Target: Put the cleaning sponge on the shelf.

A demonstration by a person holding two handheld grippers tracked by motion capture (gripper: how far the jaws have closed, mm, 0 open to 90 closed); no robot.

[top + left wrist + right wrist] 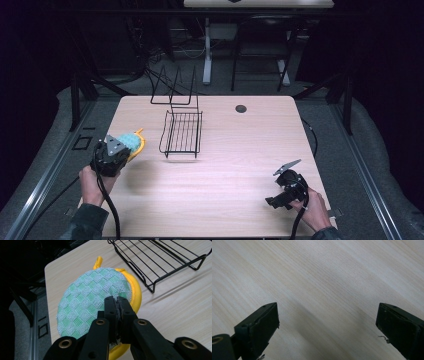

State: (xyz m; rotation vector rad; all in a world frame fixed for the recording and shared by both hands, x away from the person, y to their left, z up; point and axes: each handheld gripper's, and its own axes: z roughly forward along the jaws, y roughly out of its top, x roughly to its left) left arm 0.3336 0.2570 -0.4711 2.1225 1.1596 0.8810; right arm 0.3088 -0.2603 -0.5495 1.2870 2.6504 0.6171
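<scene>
Holding round green-checked pad (pixel 92 300) with yellow rim, we keep left gripper (pixel 116 302) clenched on its edge, pad lifted over bench's (pixel 225 170) left side, just beside black wire rack (pixel 181 132); our right gripper (pixel 328 322) hangs released, jaws wide apart over bare bench, well apart from pad.

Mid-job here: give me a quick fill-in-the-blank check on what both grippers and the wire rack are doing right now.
1. The left gripper is shut on the round ____ and yellow scrubbing pad.
2. The right gripper hovers over the wooden table with its jaws ____.
3. The black wire rack holds ____ items.

Missing words: green; open; no
</scene>
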